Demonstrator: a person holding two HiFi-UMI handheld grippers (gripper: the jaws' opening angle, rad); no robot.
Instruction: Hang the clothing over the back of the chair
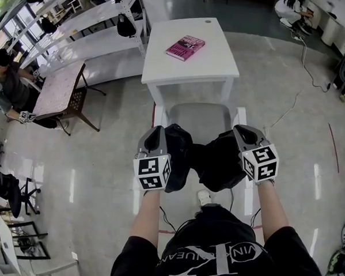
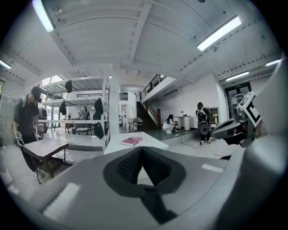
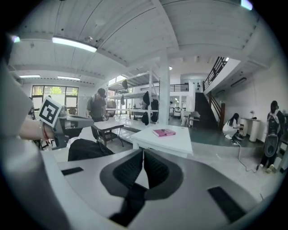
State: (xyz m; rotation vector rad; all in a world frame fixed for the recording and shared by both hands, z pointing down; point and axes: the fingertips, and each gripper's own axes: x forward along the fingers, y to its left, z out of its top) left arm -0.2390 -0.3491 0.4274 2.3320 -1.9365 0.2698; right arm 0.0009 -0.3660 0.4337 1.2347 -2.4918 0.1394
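A black garment (image 1: 215, 157) hangs bunched between my two grippers, over the grey chair (image 1: 201, 116) right in front of me. My left gripper (image 1: 157, 134) grips its left part and my right gripper (image 1: 242, 132) its right part. In the left gripper view the jaws (image 2: 142, 149) meet at the tips, with a dark strip of cloth (image 2: 155, 204) pinched low between them. The right gripper view shows the same: jaws (image 3: 143, 152) together on black cloth (image 3: 128, 202), the rest of the garment (image 3: 87, 150) hanging at left. The chair's back is hidden under the clothing.
A white table (image 1: 190, 69) with a pink book (image 1: 185, 47) stands just beyond the chair. A small brown table (image 1: 59, 91) and a seated person (image 1: 8, 88) are at left, white racks (image 1: 86, 26) behind. A cable (image 1: 306, 66) runs across the floor at right.
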